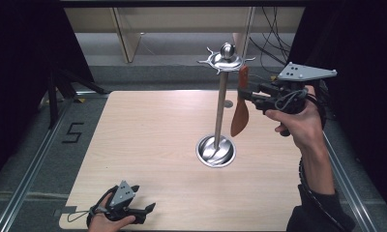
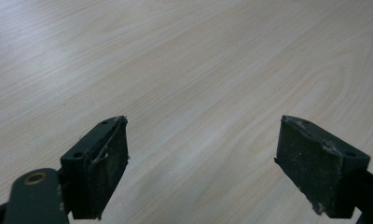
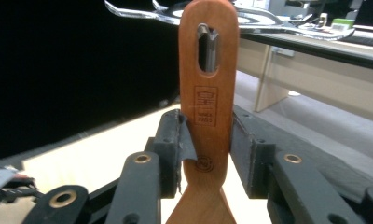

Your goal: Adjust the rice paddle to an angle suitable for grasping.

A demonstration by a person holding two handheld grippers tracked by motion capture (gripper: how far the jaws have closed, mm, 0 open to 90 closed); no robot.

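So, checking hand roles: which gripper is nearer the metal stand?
Right. The right gripper holds the wooden spatula beside the metal stand; the left gripper sits at the near table edge.

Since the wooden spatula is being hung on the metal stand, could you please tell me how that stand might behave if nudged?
The stand looks apt to tip: a tall thin pole on a small round base. Its polished metal probably slides easily on the smooth table. The wooden spatula, gripped in the right gripper, would likely pull it sideways if tugged against a hook.

My overhead camera looks forward and down on the table (image 1: 148, 145). My left gripper's camera sits close above the same tabletop. My right one faces the rack (image 3: 142, 11) at twelve o'clock, shared with overhead.
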